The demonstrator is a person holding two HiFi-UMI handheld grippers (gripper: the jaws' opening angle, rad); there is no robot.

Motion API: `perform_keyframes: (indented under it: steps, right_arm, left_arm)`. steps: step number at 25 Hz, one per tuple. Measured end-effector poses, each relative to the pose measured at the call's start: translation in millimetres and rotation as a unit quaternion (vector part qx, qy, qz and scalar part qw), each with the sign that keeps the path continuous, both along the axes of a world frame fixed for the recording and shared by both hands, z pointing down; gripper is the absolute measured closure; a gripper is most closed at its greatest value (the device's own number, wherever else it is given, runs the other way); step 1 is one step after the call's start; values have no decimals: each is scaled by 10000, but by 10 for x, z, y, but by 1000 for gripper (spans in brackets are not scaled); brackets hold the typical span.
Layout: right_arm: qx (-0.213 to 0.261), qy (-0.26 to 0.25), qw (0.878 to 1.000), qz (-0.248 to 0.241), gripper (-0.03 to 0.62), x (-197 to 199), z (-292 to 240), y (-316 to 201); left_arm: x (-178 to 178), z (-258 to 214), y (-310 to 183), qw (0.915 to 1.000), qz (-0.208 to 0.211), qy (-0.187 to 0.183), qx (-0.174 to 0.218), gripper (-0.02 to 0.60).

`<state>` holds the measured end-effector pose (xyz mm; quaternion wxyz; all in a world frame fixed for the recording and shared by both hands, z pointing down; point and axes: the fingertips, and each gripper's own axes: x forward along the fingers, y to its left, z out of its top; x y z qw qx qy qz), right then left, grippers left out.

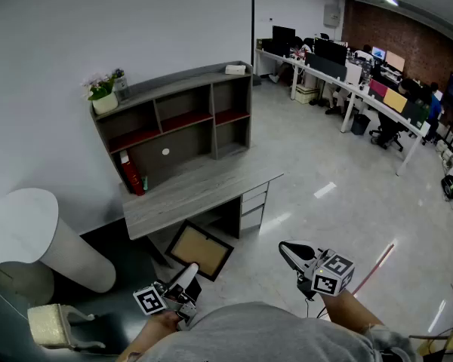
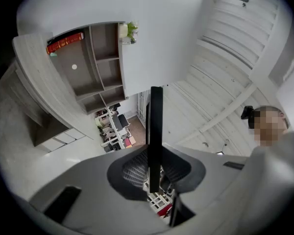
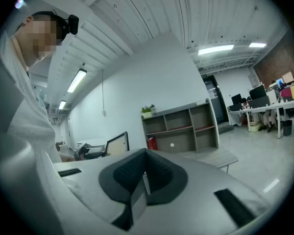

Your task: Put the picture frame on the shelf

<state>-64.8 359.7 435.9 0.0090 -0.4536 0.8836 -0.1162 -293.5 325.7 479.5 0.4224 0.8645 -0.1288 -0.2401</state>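
The picture frame (image 1: pixel 198 251), dark-edged with a tan panel, hangs low in front of the grey desk (image 1: pixel 204 191). My left gripper (image 1: pixel 183 281) is shut on its near edge. In the left gripper view the picture frame (image 2: pixel 155 126) shows edge-on as a dark bar clamped between the pads. The grey shelf unit (image 1: pixel 174 119) stands on the desk against the wall, and is also seen as the shelf unit (image 2: pixel 95 62) and the shelf unit (image 3: pixel 181 129). My right gripper (image 1: pixel 291 253) hovers to the right, shut and holding nothing. The right gripper view catches the frame (image 3: pixel 116 144) at left.
A potted plant (image 1: pixel 103 96) and a white box (image 1: pixel 235 69) sit on top of the shelf unit. Red books (image 1: pixel 130 173) lean in its lower left bay. A white rounded seat (image 1: pixel 30 236) and a cream chair (image 1: pixel 57 326) stand at left. Office desks (image 1: pixel 362 81) fill the far right.
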Motion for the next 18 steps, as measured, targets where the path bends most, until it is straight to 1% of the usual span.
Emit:
perform_keyframes:
  steps: [11,15,18]
  right_arm:
    - [26,31,10000,13,592,92,-17,31]
    - [-36,9,10000,50,591,139,-19,34]
    - [-10,-46,10000,56,589,223,-40,75]
  left_arm:
    - [95,-23,36,10000,35,-5,47,499]
    - [128,-43,36,10000,36,-32,54,499]
    - [210,-61,58,10000,43,-42,74,499]
